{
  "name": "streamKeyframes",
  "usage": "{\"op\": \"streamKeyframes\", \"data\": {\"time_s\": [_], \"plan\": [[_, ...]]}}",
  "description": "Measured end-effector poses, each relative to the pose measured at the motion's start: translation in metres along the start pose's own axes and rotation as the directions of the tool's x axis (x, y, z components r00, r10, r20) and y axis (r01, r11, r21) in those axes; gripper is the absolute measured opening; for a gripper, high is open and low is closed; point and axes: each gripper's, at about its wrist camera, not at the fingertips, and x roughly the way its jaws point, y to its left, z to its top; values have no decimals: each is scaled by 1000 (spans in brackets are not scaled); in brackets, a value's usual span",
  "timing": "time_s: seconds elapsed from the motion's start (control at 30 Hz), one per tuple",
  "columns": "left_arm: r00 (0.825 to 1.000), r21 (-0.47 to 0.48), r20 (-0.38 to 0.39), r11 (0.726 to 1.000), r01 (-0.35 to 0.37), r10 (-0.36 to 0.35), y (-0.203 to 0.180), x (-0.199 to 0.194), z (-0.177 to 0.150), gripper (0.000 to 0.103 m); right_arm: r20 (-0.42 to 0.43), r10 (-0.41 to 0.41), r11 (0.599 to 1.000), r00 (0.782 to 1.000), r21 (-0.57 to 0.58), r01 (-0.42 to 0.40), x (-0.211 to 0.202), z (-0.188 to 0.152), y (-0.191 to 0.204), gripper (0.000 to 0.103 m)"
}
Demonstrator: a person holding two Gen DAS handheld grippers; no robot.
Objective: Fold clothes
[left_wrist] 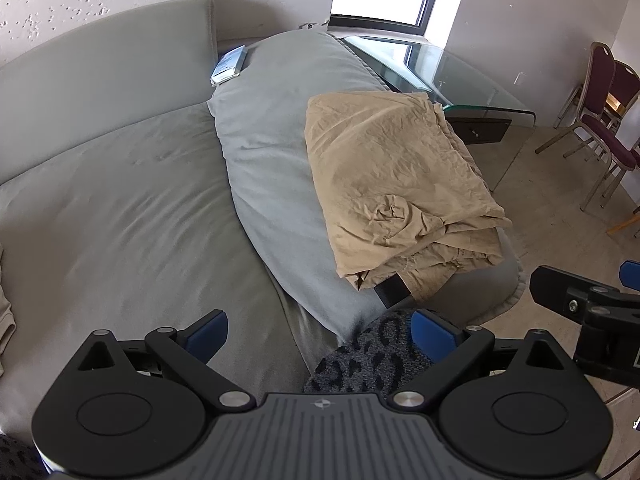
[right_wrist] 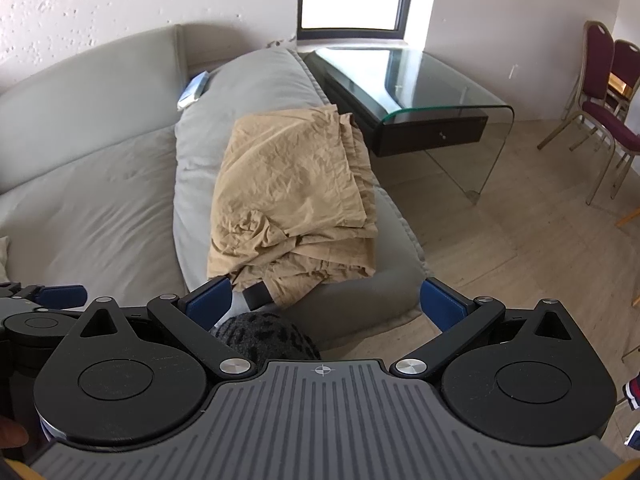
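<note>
A folded tan garment (left_wrist: 396, 184) (right_wrist: 296, 200) lies on the grey sofa armrest cushion (left_wrist: 272, 152) (right_wrist: 260, 92), a black tag (left_wrist: 394, 290) (right_wrist: 258, 295) poking out at its near edge. My left gripper (left_wrist: 320, 334) is open, held back from the garment above the sofa seat, with nothing between its blue pads. My right gripper (right_wrist: 326, 304) is also open and empty, just short of the garment's near edge. The right gripper shows at the right edge of the left wrist view (left_wrist: 592, 304); the left one shows at the left edge of the right wrist view (right_wrist: 44, 300).
A grey sofa (left_wrist: 120, 208) (right_wrist: 92, 184) spreads left. A glass side table (left_wrist: 472, 92) (right_wrist: 436, 92) stands beyond the armrest, maroon chairs (left_wrist: 608, 120) (right_wrist: 604, 112) at right. A blue-white packet (left_wrist: 229, 64) rests by the backrest. A dark patterned knee (left_wrist: 372, 356) (right_wrist: 264, 338) sits below the grippers. Pale cloth (left_wrist: 6, 320) at far left.
</note>
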Motion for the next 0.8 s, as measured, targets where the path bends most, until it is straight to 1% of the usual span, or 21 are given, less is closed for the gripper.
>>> {"op": "streamKeyframes", "data": {"time_s": [0.8], "plan": [[1000, 11, -4, 1000, 7, -7, -4, -1, 1, 97, -1, -3, 1000, 1000, 17, 3, -3, -2, -4, 103]]}}
